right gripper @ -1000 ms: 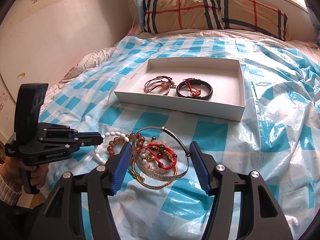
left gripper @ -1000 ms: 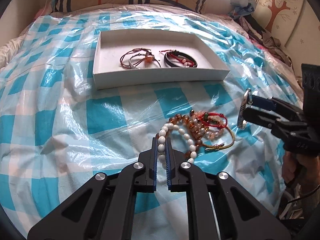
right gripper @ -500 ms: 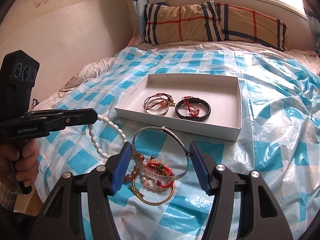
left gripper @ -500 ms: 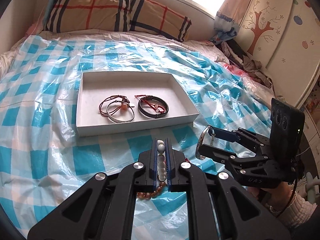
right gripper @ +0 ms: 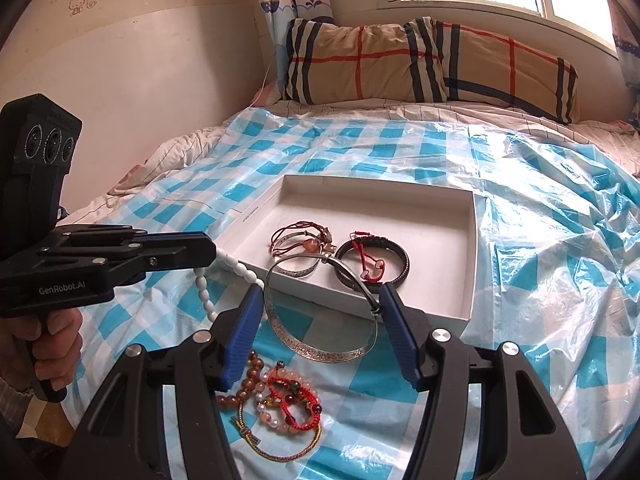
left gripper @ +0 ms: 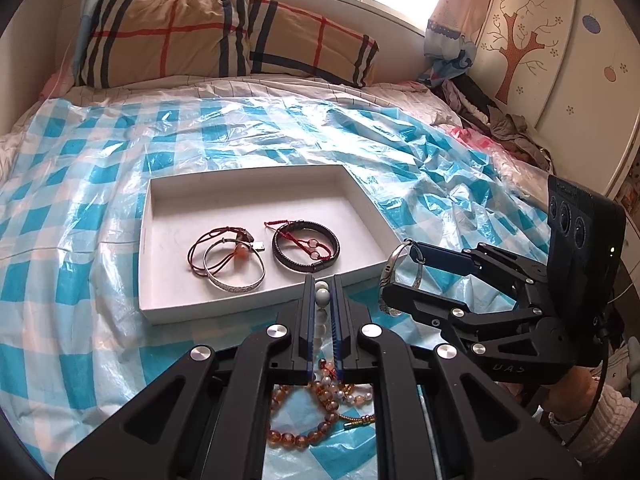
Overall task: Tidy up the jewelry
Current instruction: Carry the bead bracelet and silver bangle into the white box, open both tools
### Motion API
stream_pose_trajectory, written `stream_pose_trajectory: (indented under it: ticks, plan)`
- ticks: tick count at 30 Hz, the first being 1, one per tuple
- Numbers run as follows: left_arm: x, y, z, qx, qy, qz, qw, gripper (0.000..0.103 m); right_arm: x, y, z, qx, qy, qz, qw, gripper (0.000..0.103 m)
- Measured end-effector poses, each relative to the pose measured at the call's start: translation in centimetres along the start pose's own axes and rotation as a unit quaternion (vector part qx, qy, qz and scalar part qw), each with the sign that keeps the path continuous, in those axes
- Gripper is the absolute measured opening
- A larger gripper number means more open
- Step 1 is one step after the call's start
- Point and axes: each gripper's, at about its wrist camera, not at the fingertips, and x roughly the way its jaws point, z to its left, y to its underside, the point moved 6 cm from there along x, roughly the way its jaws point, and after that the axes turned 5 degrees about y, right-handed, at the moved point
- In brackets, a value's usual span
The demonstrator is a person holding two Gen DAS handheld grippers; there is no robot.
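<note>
My left gripper (left gripper: 322, 292) is shut on a white bead bracelet (left gripper: 322, 300), which hangs from it in the right wrist view (right gripper: 204, 284). My right gripper (right gripper: 322, 300) is shut on a silver bangle (right gripper: 320, 350), held across its blue pads; it shows in the left wrist view (left gripper: 390, 280). Both are raised just in front of the white tray (left gripper: 168, 312), which holds a red cord bracelet, a silver bangle (left gripper: 234, 272) and a black bracelet (left gripper: 306, 250). A pile of amber and red bead bracelets (right gripper: 280, 396) lies on the sheet below.
The tray (right gripper: 468, 276) sits on a blue-checked plastic sheet (left gripper: 80, 240) over a bed. A plaid pillow (left gripper: 224, 40) lies at the head. A wall is at the left, a wardrobe (left gripper: 560, 60) at the right.
Both grippers have risen and moved toward the tray with their bracelets. The white beads have come fully off the pile, which stays on the sheet.
</note>
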Motion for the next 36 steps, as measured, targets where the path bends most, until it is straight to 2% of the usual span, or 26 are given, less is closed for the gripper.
stream_pose_trajectory:
  ticks: [13,36]
  plan:
    - [2.5,-2.8,0.4,0.020,-0.011,-0.014,0.9996,0.007,3.1,-1.6,-1.5,-0.006,0.014,-0.004,1.000,0.058]
    - [5.4,-4.2,2.7,0.002,-0.016,-0.026,0.9995,0.007,6.1,-2.8,-1.8,-0.008,0.018,-0.010,1.000,0.058]
